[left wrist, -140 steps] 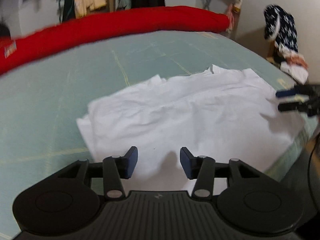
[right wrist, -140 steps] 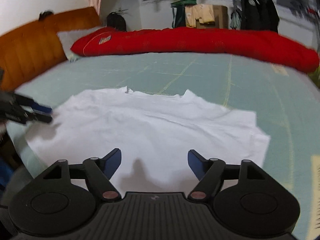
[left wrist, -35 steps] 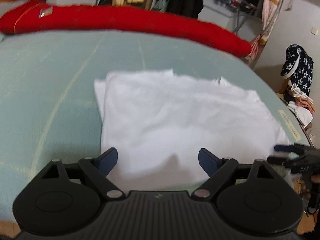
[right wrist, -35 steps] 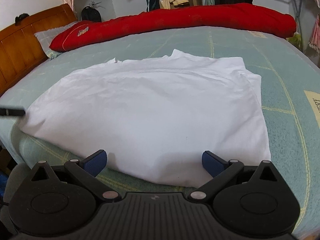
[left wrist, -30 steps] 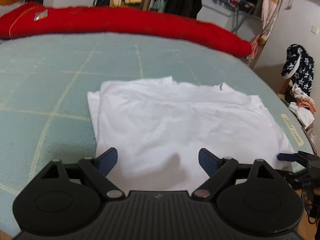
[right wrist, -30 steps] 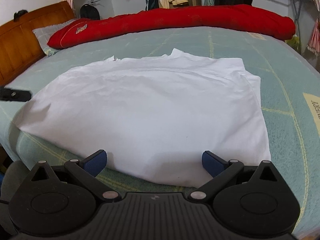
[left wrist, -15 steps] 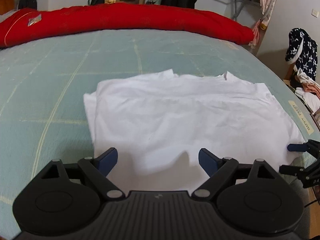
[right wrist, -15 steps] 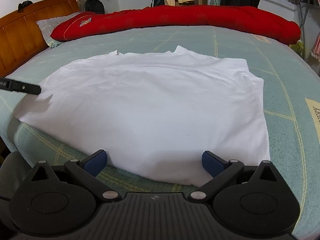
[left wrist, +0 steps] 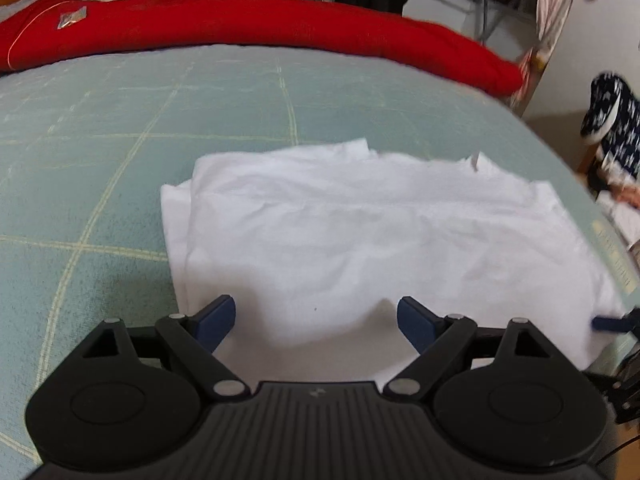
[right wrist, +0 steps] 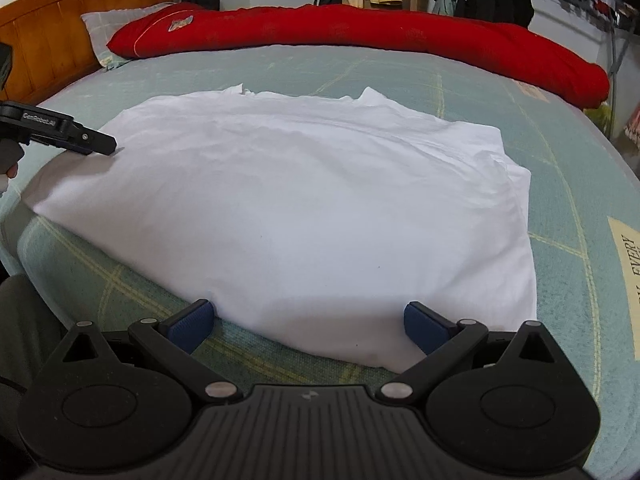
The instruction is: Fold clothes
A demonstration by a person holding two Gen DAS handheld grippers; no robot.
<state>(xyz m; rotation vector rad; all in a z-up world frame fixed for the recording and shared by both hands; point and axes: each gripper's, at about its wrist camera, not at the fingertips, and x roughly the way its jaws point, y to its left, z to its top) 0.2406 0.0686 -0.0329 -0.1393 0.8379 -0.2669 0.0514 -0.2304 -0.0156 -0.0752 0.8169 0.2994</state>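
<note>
Both tongs are wide open and holding nothing: the left tongs (left wrist: 316, 322) hang low over the near edge of the white shirt (left wrist: 380, 240), their blue pads spread apart above the cloth with only its shadowed hem between them, and the right tongs (right wrist: 308, 326) sit at the shirt's other near corner, jaws just as wide, the hem lying between the pads but not pinched. From the right-hand view the tip of the left tongs (right wrist: 94, 144) shows at the far left corner of the shirt, close to the cloth, though I cannot tell whether it touches. The shirt lies flat on the pale green bed cover (right wrist: 400, 64), near the front edge of the bed, well apart from the long red quilt (right wrist: 360, 32) rolled along the far side. It looks to me as if the folding is part-way done: one side already shows a doubled layer, a narrower strip of cloth peeking out beside the main panel, so the sleeves seem tucked in and the shirt is roughly a rectangle. What is left, by my reckoning, is to pinch the two near corners, carry them over to the collar end, and perhaps fold once more to make a tidy packet. Nothing is gripped yet, so that next fold has not begun.
</note>
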